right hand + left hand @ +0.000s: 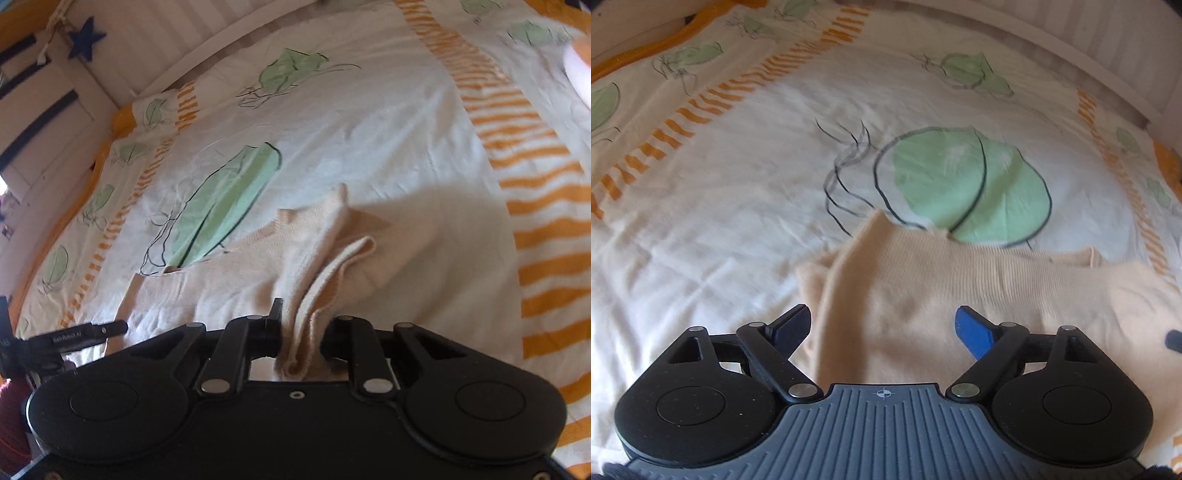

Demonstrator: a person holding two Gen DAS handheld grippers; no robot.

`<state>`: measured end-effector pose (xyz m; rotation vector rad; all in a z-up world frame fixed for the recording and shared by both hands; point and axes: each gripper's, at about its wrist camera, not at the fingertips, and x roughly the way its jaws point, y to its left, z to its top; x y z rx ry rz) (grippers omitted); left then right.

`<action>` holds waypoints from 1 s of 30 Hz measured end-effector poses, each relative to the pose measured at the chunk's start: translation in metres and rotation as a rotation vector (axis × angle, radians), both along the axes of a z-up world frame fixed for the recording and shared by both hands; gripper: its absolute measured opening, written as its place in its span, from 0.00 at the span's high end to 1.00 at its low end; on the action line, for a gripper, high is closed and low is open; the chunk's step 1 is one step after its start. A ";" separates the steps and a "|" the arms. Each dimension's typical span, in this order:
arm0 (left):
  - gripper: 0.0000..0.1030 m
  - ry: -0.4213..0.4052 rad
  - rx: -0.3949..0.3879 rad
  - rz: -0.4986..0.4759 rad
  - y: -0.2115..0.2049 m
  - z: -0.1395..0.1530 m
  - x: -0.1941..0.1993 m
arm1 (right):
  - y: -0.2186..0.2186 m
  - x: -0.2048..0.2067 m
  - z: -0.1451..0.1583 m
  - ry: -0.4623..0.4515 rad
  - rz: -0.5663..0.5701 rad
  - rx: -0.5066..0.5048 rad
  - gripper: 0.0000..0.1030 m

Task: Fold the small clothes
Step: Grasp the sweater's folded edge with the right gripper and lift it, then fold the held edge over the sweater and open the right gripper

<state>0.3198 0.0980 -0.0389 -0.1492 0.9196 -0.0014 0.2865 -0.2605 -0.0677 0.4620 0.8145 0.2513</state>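
A cream ribbed knit garment (923, 295) lies partly spread on the bed's white sheet printed with green leaves and orange stripes (720, 221), not yet neatly folded. The right gripper (301, 325) has its jaws clenched on a bunched edge of it, lifted off the sheet; the left gripper (882, 328) hovers above the fabric, jaws released. Most folding seemingly remains.

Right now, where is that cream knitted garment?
The cream knitted garment lies on the leaf-print bedspread, just below its big green leaf. In the right wrist view, the right tool pinches one bunched edge.
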 end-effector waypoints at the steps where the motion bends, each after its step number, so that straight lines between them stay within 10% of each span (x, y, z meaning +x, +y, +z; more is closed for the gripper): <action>1: 0.17 -0.013 -0.003 0.004 0.004 0.005 0.000 | 0.007 0.001 0.006 0.003 0.009 -0.013 0.76; 21: 0.17 -0.075 -0.122 0.176 0.109 0.037 0.002 | 0.167 0.014 0.014 -0.011 0.175 -0.036 0.76; 30: 0.17 -0.040 -0.122 0.088 0.097 0.030 0.004 | 0.217 0.007 0.010 -0.048 0.228 -0.078 0.76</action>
